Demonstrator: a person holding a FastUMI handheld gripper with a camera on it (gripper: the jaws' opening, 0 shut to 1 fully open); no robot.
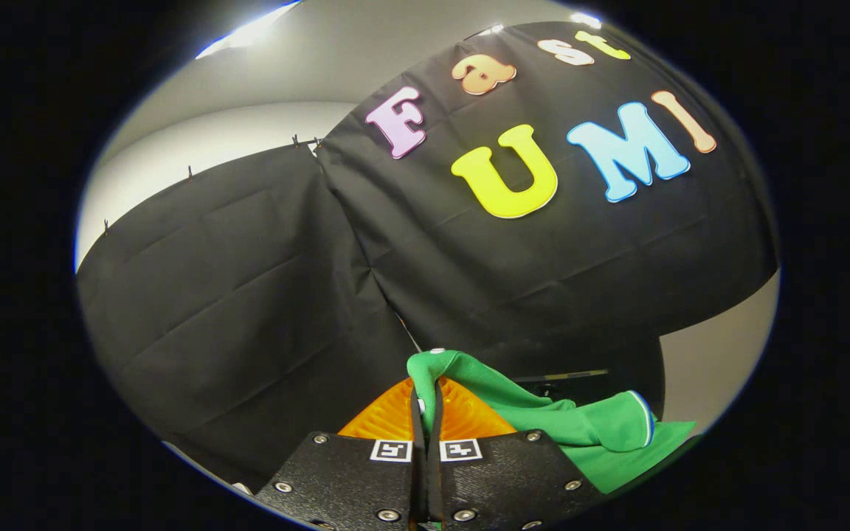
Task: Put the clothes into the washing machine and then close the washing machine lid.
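One green garment (543, 420) hangs pinched between both fingers of the hand-held gripper (426, 413), lifted clear for carrying; the washing machine remains unloaded, in my judgement.

Bright overhead light, strong fisheye bend.
Ceiling strip lights (248, 33) flare white with glare; the black cloth wall (248, 295) reads evenly lit with soft creases, sharp mid-view, curving and dimming toward the rim.

my gripper (426, 413) holds its fingers pressed together on a fold of the garment (543, 420), which rises between them and trails off to their right. behind the garment hangs the booth's cloth wall (248, 295), a bare wall (720, 369) right of it.
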